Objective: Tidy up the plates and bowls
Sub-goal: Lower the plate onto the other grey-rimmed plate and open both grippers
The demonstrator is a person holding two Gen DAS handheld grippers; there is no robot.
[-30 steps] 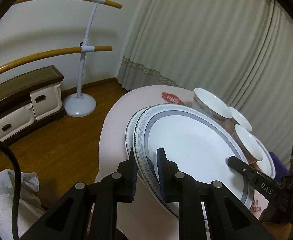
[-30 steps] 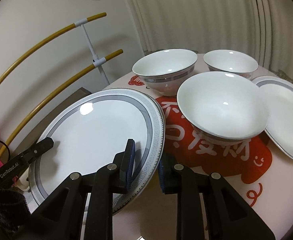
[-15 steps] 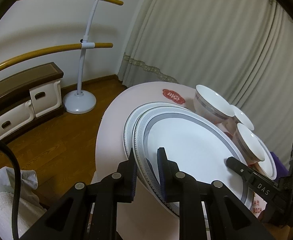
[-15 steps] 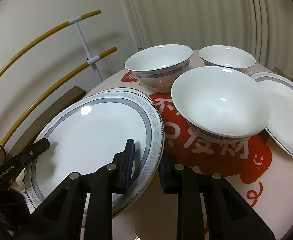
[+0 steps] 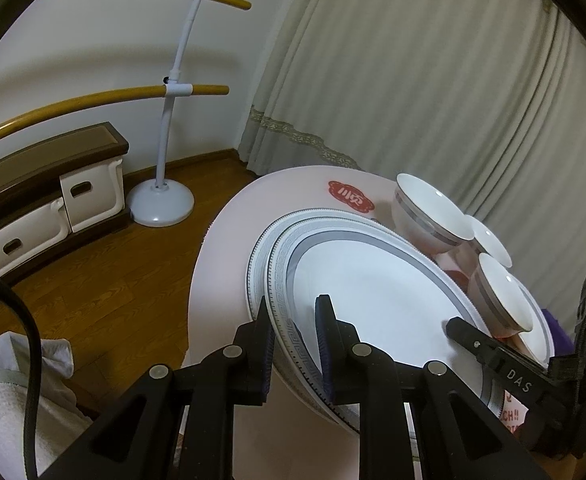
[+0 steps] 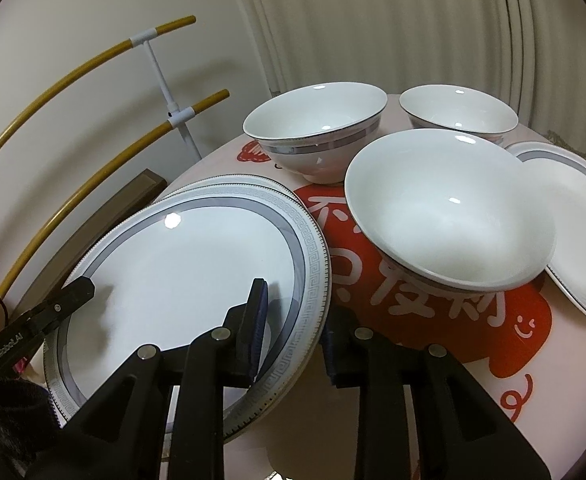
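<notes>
Black jaws of the left gripper [image 5: 295, 332] are pinching the grey-banded plate [image 6: 181, 264] being stacked on another; the right gripper [image 6: 293, 320] has just been opening, straddling its rim. Beyond, three bowls [image 6: 449, 208] are waiting, likely needing nesting next.

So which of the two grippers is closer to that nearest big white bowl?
Right. The right gripper straddles the top plate's rim on the side facing the bowl; the left gripper grips the opposite rim, farther off.
</notes>
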